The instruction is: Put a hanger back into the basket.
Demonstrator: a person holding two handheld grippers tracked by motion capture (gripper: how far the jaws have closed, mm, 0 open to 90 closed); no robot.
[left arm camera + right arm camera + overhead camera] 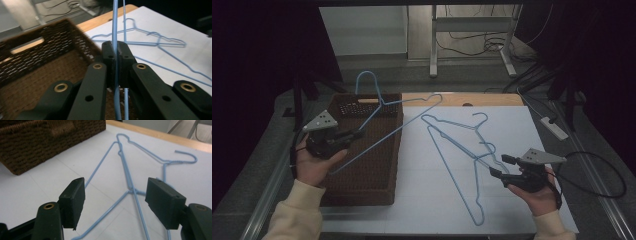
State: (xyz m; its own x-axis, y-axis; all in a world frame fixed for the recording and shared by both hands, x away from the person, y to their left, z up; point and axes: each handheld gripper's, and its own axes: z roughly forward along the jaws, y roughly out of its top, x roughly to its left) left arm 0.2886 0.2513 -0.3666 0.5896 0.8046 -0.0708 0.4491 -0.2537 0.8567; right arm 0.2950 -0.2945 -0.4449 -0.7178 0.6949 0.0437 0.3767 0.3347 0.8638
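Note:
My left gripper (357, 134) is shut on the wire of a blue hanger (384, 103) and holds it tilted over the brown woven basket (396, 150). The left gripper view shows the pads (110, 53) pinching that wire (115, 25), with the basket (37, 62) below. Two more blue wire hangers (447, 122) lie crossed on the white sheet (512, 130). My right gripper (498, 165) stands open just above them, near where their wires cross. In the right gripper view its jaws (115, 200) stand wide apart over the crossing wires (130, 177), touching nothing.
The basket (37, 142) stands at the sheet's left edge. A wooden table edge (482, 98) runs behind the sheet. A white power strip (554, 127) and cables lie on the floor to the right. Table legs (433, 40) stand farther back.

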